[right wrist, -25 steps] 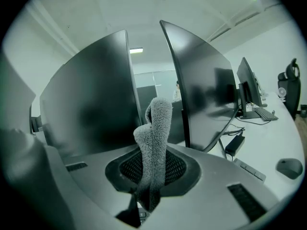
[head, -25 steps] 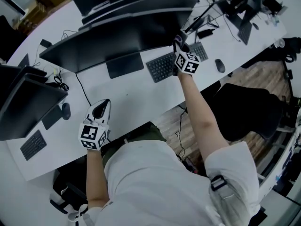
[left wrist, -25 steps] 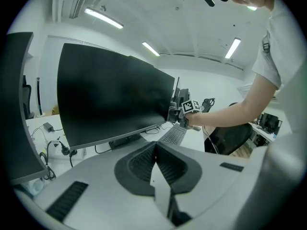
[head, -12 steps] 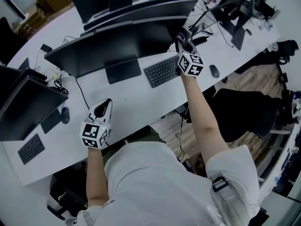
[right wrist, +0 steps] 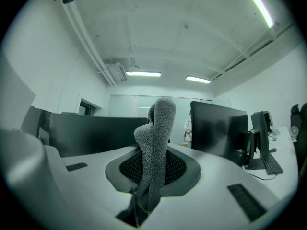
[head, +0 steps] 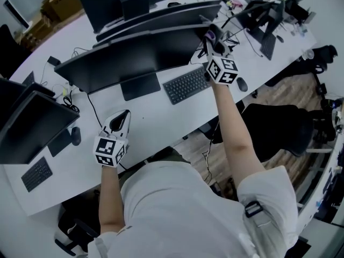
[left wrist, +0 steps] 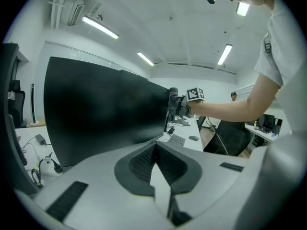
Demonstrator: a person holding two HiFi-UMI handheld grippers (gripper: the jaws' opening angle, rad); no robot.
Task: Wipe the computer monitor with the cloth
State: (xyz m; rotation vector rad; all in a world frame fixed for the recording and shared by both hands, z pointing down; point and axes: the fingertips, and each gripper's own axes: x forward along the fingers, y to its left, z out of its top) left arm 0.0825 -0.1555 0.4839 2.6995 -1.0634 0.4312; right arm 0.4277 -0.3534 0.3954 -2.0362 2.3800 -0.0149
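since a second ago the right gripper [head: 214, 41] has lifted from over the keyboard [head: 187, 84] to the right end of the wide monitor [head: 134, 52], near its upper corner, and the head view has drifted a little. its tongs pinch a grey, fuzzy cloth [right wrist: 154, 143] that stands up between them in a folded bunch; whether the cloth touches the screen edge cannot be told. the left gripper [head: 119, 122] rests low on the white desk [head: 156, 120] in front of the screen's left half, its tongs pressed together with nothing between them. open desk lies between the left gripper and the monitor's flat stand base [head: 141, 85]. the keyboard and a mouse [head: 242, 84] sit just below the right arm. behind the screen another row of monitors [head: 161, 12] stands close, with cables and stands crowding the far right. a neighbouring screen [head: 29, 122] hems in the left side, and a dark chair [head: 279, 128] stands off the desk's right edge.
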